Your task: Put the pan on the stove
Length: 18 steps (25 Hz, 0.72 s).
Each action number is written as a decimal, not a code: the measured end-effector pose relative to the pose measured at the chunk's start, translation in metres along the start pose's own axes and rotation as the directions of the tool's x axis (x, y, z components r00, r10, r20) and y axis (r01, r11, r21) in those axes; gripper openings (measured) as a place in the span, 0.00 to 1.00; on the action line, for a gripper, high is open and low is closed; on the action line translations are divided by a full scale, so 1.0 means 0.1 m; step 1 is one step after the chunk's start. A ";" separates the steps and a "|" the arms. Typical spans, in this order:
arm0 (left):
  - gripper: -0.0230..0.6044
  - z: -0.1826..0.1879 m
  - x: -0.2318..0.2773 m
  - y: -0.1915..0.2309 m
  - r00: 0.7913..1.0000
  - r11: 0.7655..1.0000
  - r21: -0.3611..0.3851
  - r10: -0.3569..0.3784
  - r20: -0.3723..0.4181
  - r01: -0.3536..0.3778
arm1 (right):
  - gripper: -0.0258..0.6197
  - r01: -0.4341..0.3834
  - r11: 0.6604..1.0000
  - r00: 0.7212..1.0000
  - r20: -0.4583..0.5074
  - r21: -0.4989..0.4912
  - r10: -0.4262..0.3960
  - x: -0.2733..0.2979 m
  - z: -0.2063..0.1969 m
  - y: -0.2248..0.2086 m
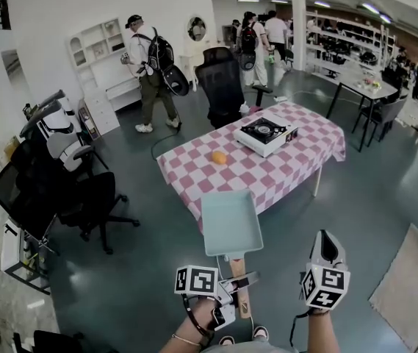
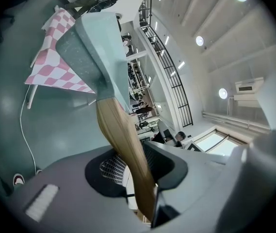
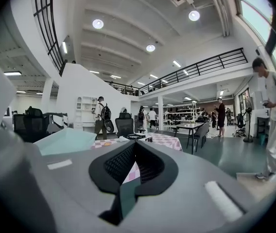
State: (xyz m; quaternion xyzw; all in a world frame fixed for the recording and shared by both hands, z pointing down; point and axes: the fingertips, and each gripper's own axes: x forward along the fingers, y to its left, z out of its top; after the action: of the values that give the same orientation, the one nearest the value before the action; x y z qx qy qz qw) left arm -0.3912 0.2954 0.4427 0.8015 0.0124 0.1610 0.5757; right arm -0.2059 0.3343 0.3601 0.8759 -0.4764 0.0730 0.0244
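The left tongs [image 1: 236,289] are clamped on the wooden handle [image 1: 241,294] of the pan [image 1: 231,223]. The pan hangs in the air in front of the person, over the floor just short of the near end of the table [image 1: 194,175], its mouth turned up. In the left gripper view the handle [image 2: 123,144] runs slantwise between the 2 pads, gripped well back from the pan body, so the pan's weight will likely pull the front down.

The right tongs [image 1: 326,241] are beside it with their tips together and nothing between them.

The stove [image 1: 266,132] sits at the far end of the table, well apart from the pan, with 1 small orange thing [image 1: 219,157] on the cloth between them.

The step in hand looks like the carry. To do it well:
- keep the grip firm and the pan level;
- walk round or reach along the table, passing above or beside the orange thing;
- centre the pan body over the burner before lowering;
- let go only when it rests flat.
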 end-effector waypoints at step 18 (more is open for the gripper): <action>0.20 0.29 0.91 -0.19 0.997 1.000 -0.024 0.013 0.072 -0.012 | 0.05 -0.065 0.998 0.998 -0.025 0.009 0.065 0.58 -0.01 -0.93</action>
State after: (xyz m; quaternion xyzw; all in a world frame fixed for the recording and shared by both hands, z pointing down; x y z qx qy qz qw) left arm -0.2942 0.2937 0.4388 0.8001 -0.0151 0.1359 0.5841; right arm -0.0968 0.3366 0.3720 0.8589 -0.5041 0.0867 0.0244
